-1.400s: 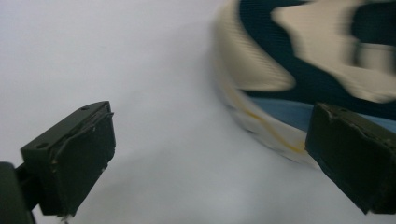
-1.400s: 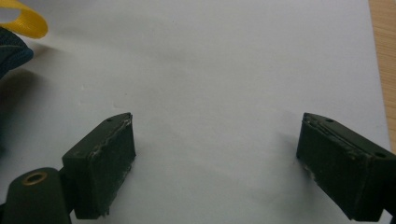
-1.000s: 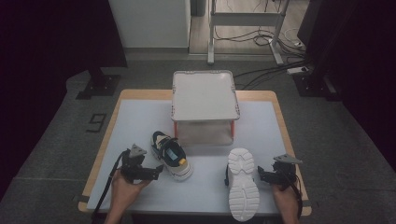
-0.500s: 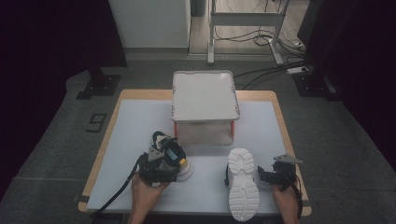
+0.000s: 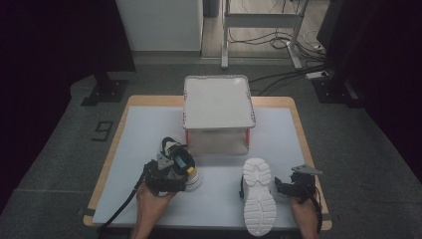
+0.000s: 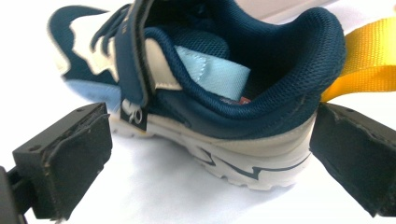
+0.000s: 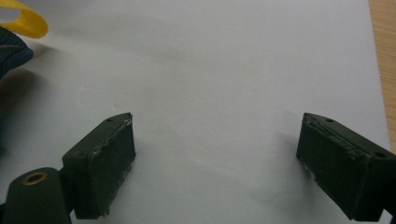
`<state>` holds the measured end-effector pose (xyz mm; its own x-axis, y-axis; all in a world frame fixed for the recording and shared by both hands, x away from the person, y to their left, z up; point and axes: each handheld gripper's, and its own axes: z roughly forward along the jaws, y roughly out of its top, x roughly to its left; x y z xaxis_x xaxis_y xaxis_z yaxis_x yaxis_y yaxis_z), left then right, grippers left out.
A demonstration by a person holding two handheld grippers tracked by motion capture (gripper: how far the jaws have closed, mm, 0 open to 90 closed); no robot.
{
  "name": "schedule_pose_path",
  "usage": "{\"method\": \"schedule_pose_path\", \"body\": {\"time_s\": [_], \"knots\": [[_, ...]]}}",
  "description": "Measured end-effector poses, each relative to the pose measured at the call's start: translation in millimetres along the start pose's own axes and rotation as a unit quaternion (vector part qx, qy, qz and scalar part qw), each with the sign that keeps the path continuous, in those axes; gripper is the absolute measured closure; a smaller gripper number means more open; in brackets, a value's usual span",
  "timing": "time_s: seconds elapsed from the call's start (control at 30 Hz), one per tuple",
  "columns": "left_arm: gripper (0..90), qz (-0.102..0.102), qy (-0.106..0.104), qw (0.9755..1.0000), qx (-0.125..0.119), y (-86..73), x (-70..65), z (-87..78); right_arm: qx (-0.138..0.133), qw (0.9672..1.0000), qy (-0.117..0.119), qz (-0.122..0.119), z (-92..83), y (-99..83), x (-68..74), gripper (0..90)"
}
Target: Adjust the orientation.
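A navy and white shoe (image 5: 180, 165) stands upright on the white table (image 5: 144, 134), left of centre. My left gripper (image 5: 171, 173) is at its heel. In the left gripper view the shoe (image 6: 219, 93) lies between the open jaws of that gripper (image 6: 210, 163); the right pad (image 6: 355, 158) is close to the heel by the yellow pull loop (image 6: 369, 60), and the left pad (image 6: 65, 163) is apart from the sole. A second shoe (image 5: 259, 201) lies sole up at the right. My right gripper (image 5: 284, 183) rests beside it, and in its own view it (image 7: 215, 163) is open over bare table.
A white box (image 5: 216, 99) with red corners stands at the table's middle back. The wooden table edge (image 7: 383, 56) runs close on the right of the right gripper. A yellow loop (image 7: 23, 18) shows at the top left of the right gripper view. Cables trail from both grippers.
My left hand has moved to the right across the table, bringing its gripper up to the upright shoe's heel. The right gripper and the overturned shoe have stayed in place.
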<state>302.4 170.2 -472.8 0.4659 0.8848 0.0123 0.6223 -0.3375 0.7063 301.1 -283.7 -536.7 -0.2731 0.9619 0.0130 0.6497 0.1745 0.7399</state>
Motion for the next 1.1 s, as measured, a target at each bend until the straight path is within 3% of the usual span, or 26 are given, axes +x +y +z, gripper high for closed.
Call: {"method": "schedule_pose_path", "body": {"time_s": [0.53, 0.6, 0.63, 0.67, 0.7, 0.73, 0.77, 0.83, 0.97, 1.1], "knots": [[0.0, -0.028, 0.054, 0.9981, 0.015, -1.1, 65.9, -6.6, 0.000, 1.0000, 0.000, 0.000, 0.0, 0.0, 0.1, 11.0], [0.0, -0.030, 0.078, 0.9963, 0.018, -1.8, 76.8, -7.7, 0.000, 1.0000, 0.000, 0.000, 0.0, 0.0, 0.0, 11.0], [0.3, -0.031, 0.099, 0.9944, 0.022, -2.4, 80.8, -7.1, 0.000, 1.0000, 0.000, 0.000, 0.0, 0.0, 0.0, 11.0], [1.4, -0.031, 0.128, 0.9908, 0.028, -3.5, 87.2, -5.2, 0.000, 1.0000, 0.000, 0.000, 0.0, 0.0, 0.0, 11.0], [2.2, -0.039, 0.131, 0.9900, 0.036, -4.9, 95.0, -3.0, -0.001, 1.0000, 0.000, 0.001, 0.1, -0.1, 0.0, 11.0], [2.2, -0.052, 0.105, 0.9923, 0.041, -6.7, 102.8, -1.8, 0.000, 1.0000, 0.000, 0.000, 0.0, 0.0, 0.0, 11.0], [2.1, -0.070, 0.085, 0.9930, 0.043, -8.6, 107.9, -2.3, 0.000, 1.0000, 0.000, 0.000, 0.0, 0.0, 0.0, 10.9], [2.3, -0.069, 0.081, 0.9938, 0.033, -11.0, 105.7, -5.6, 0.000, 1.0000, 0.001, 0.000, 0.0, 0.1, -0.1, 11.0], [2.3, -0.048, 0.030, 0.9983, 0.013, -9.2, 82.8, -13.9, 0.000, 1.0000, 0.000, 0.000, 0.1, 0.0, 0.0, 10.9], [2.4, -0.021, 0.015, 0.9996, 0.010, 3.7, 61.1, -9.4, 0.000, 1.0000, 0.000, 0.000, 0.0, 0.0, 0.0, 11.0]]}}
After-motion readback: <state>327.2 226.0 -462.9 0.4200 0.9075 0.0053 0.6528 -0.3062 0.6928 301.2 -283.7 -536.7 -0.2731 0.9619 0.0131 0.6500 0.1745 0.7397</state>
